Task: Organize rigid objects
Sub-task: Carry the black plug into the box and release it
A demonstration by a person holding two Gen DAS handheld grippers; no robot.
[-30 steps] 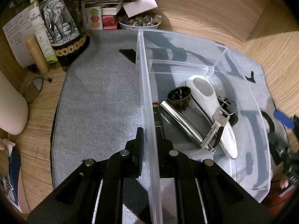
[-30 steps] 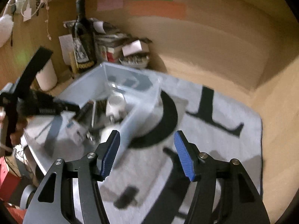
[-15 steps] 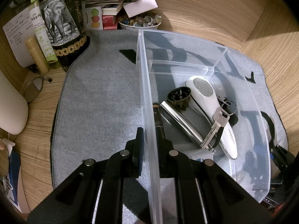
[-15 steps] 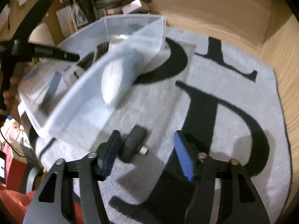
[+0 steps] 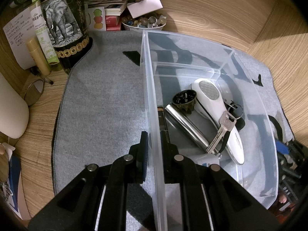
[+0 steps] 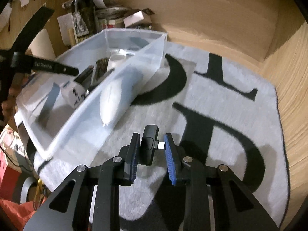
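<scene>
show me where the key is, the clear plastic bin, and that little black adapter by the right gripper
key (image 5: pixel 223 131), left wrist view, on its silver blade.
clear plastic bin (image 5: pixel 152 96), left wrist view, on its near wall.
black adapter (image 6: pixel 149 144), right wrist view, on its body.

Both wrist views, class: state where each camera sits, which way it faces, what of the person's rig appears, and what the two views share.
Left wrist: sits on the left gripper, looking down along its fingers, which straddle the clear plastic bin wall; key inside.
Right wrist: sits on the right gripper, facing the grey mat, its fingers around a small black adapter; the left gripper's arm shows at left.
Shared: bin, mat.
</scene>
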